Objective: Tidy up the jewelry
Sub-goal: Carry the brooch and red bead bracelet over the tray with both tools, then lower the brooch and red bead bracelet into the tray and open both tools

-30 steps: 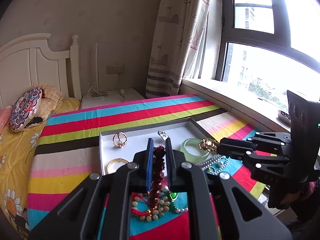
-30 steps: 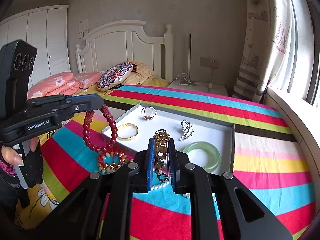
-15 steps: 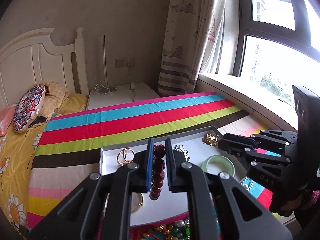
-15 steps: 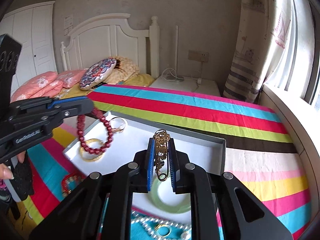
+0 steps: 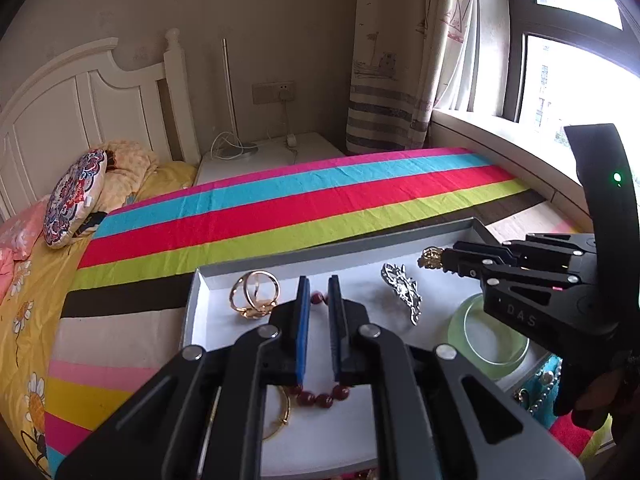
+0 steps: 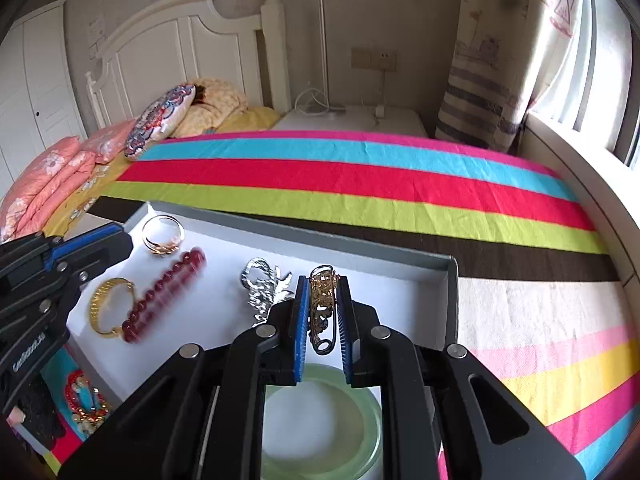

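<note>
A white tray with a grey rim point(image 5: 340, 246) point(image 6: 360, 244) lies on the striped cloth. My left gripper point(image 5: 318, 286) point(image 6: 130, 242) hovers over it, jaws nearly together with nothing pressed between them. The red bead bracelet point(image 6: 166, 294) point(image 5: 324, 397) lies blurred on the tray floor beside a gold bangle point(image 6: 105, 304), one bead showing past the tips. My right gripper point(image 6: 322, 280) point(image 5: 440, 258) is shut on an ornate gold brooch point(image 6: 322, 308) point(image 5: 429, 258) above the tray's right half. The tray also holds a double gold ring point(image 5: 254, 294), a silver brooch point(image 5: 402, 292) and a green bangle point(image 5: 492, 344).
Loose beads point(image 6: 86, 404) and pearls point(image 5: 536, 394) lie on the cloth by the tray's near corners. The striped cloth point(image 5: 320, 208) stretches beyond the tray. A bed with pillows point(image 6: 160, 120) is at the left, a window sill point(image 5: 500, 140) at the right.
Both grippers moved forward and down over the tray. The bead bracelet, which hung from my left gripper, now lies on the tray floor. The right gripper keeps the gold brooch.
</note>
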A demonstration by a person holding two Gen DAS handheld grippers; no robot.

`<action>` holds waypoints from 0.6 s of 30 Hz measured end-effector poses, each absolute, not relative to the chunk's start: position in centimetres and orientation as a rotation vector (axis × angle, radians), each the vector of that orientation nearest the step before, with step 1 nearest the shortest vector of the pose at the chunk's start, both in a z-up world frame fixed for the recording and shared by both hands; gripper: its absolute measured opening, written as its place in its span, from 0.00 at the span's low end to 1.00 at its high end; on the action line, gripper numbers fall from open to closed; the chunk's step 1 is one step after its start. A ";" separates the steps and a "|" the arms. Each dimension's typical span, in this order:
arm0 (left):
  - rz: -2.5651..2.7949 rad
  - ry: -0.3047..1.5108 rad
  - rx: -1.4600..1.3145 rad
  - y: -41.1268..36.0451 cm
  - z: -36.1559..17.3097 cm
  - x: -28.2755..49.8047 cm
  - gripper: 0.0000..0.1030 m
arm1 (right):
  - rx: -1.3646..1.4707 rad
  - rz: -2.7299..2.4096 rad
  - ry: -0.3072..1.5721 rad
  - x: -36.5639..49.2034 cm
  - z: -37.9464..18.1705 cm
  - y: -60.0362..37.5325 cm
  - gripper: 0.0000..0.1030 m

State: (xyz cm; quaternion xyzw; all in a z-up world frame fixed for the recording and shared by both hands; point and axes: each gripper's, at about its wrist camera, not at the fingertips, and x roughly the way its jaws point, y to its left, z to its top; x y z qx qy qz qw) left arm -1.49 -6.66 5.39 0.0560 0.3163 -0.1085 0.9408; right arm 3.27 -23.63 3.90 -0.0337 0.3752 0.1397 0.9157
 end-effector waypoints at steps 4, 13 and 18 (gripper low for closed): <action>-0.225 0.662 0.126 -6.9 4.7 -1.4 0.09 | -0.055 0.271 0.804 4.0 3.0 -24.3 0.15; -0.172 0.642 0.142 -6.4 5.0 -2.6 0.68 | -0.016 0.299 0.769 2.4 4.4 -25.1 0.51; -0.125 0.624 0.162 -6.3 5.2 -3.7 0.82 | -0.007 0.329 0.727 0.4 6.0 -25.0 0.52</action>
